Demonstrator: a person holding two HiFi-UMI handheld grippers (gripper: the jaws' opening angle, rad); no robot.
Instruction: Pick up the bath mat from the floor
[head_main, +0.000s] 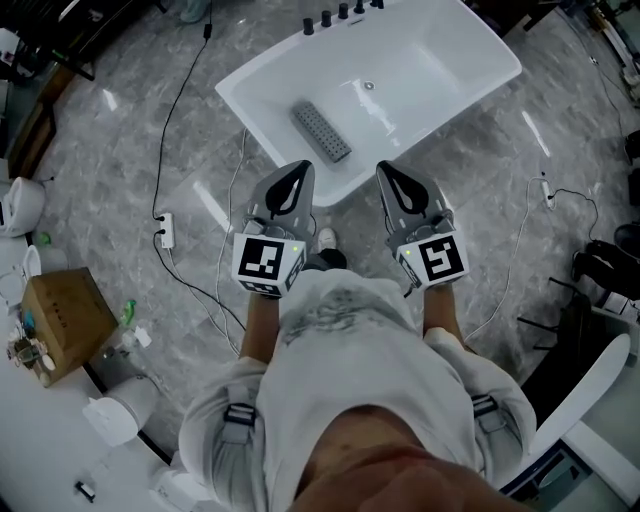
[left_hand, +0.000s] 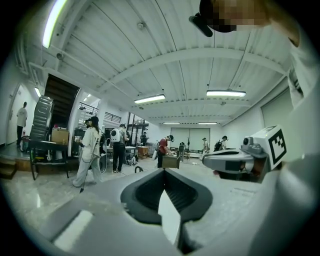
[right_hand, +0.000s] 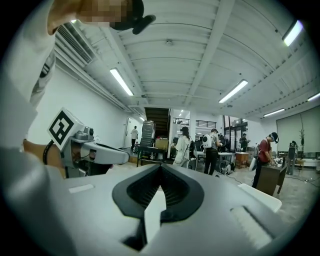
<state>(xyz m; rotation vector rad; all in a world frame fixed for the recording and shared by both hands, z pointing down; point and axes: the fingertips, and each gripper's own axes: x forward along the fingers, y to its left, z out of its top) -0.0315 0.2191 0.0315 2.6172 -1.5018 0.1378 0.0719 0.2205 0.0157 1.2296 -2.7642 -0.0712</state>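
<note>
I see no bath mat on the grey marble floor (head_main: 120, 150) in any view. A grey ribbed rectangular piece (head_main: 322, 131) lies inside the white bathtub (head_main: 470, 50) ahead of me; I cannot tell what it is. Both grippers are held level at waist height and point toward the tub. My left gripper (head_main: 299, 168) is shut with nothing in it, and its jaws meet at the tips in its own view (left_hand: 162, 170). My right gripper (head_main: 386, 168) is shut and empty too, its jaws closed in its own view (right_hand: 160, 166).
A cardboard box (head_main: 62, 312) and white appliances (head_main: 20, 205) stand at the left. A power strip (head_main: 166, 231) with cables lies on the floor. Black shoes (head_main: 608, 266) and a white chair (head_main: 590, 395) are at the right. Several people (left_hand: 90, 150) stand far off in the hall.
</note>
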